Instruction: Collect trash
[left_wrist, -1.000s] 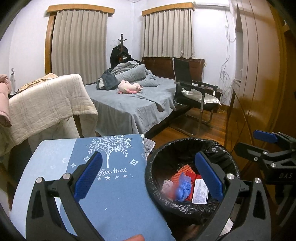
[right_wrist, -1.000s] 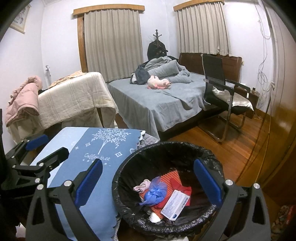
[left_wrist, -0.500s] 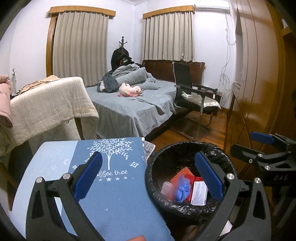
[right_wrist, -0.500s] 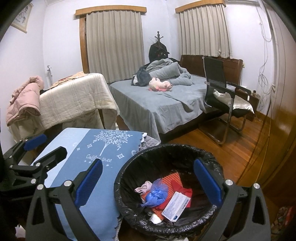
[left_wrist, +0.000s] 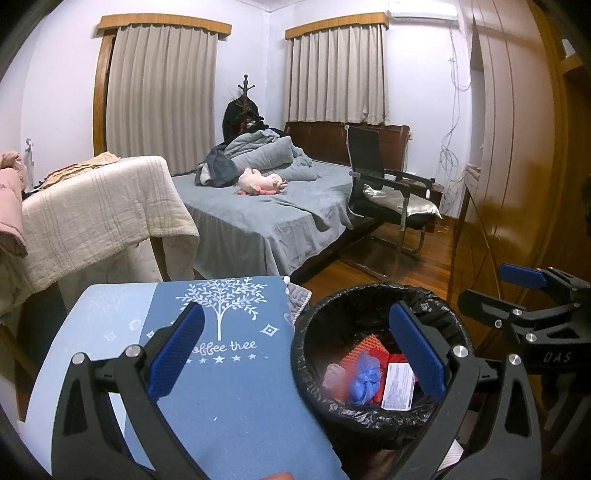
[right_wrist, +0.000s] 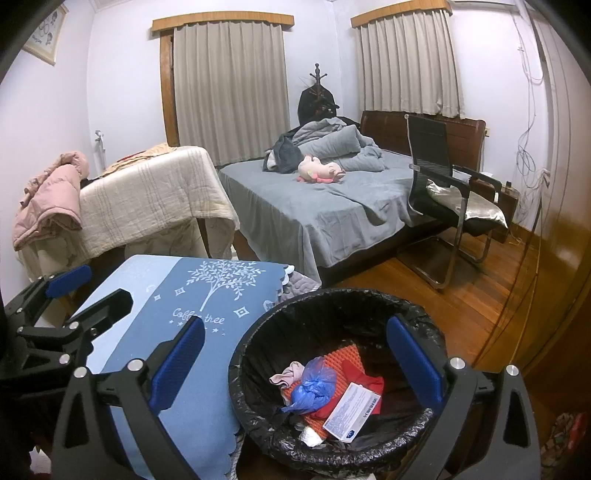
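Bedroom clutter is filling the far half of the left wrist view: a grey bed (left_wrist: 273, 218), a mesh chair (left_wrist: 384, 184) and pleated curtains, with a glossy wooden wardrobe running down the right. Nearer, the left gripper (left_wrist: 295, 350) is hanging with its ribbed blue pads spread wide apart and holding nothing, one over a smooth blue cloth (left_wrist: 207, 373) printed with a white tree, the other over the bin (left_wrist: 373, 299), a round tub lined with crinkled black film. Trash (left_wrist: 365, 376) is lying in its bottom. The right gripper is showing at the right edge, beside the bin. From the right wrist view, the right gripper (right_wrist: 295, 362) is likewise gaping empty over the bin (right_wrist: 332, 295), and the trash (right_wrist: 328, 391) is reading clearly: a bumpy orange sheet, a crumpled blue bag, a pale rag, a flat white printed card. With the cloth looking bare, the collecting seems nearly done; a sound next step is probably scanning the room for leftovers while keeping both tools clear of the loose liner, which would snag easily.
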